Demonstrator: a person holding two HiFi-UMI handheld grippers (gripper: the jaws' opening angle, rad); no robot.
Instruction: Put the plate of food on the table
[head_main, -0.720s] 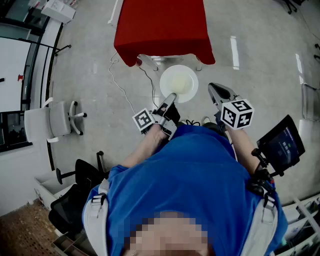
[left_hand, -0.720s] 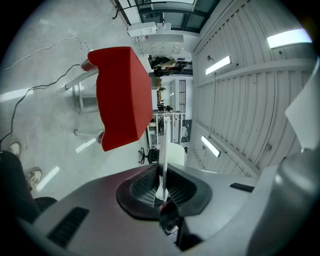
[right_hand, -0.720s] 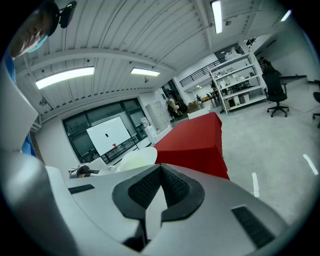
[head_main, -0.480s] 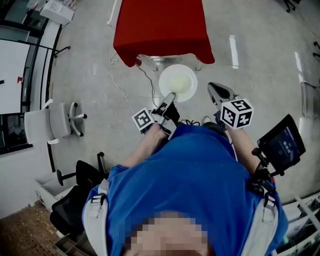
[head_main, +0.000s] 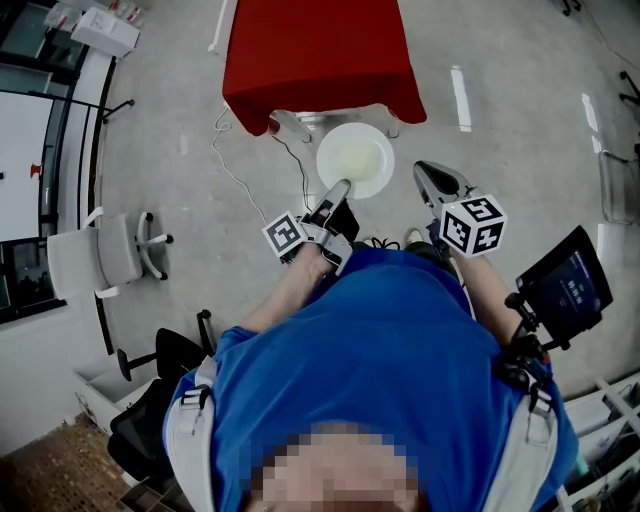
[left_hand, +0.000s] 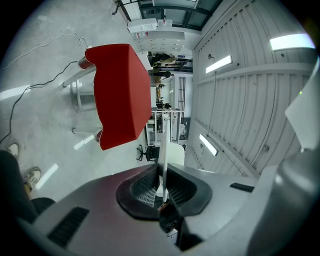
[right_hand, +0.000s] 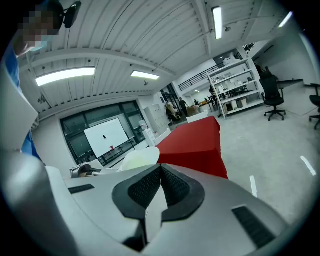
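**Grippers and plate: plate held short of the table**

- Left gripper (head_main: 340, 190): jaws drawn almost fully together and clamped on the near rim of the plate (head_main: 355, 160). In the left gripper view the rim stands as a thin white edge between the two ribbed pads (left_hand: 145, 187), which press on it from either side.
- Right gripper (head_main: 428, 176): jaws closed, tips meeting, nothing between them. It is just right of the plate and apart from it.
- Plate: white and round, with pale food (head_main: 358, 158) in its well. It is carried by the left gripper alone and hangs over the grey floor (head_main: 180, 200), just short of the table's near edge.
- Table (head_main: 320, 50): draped in red cloth. The plate is not on it.
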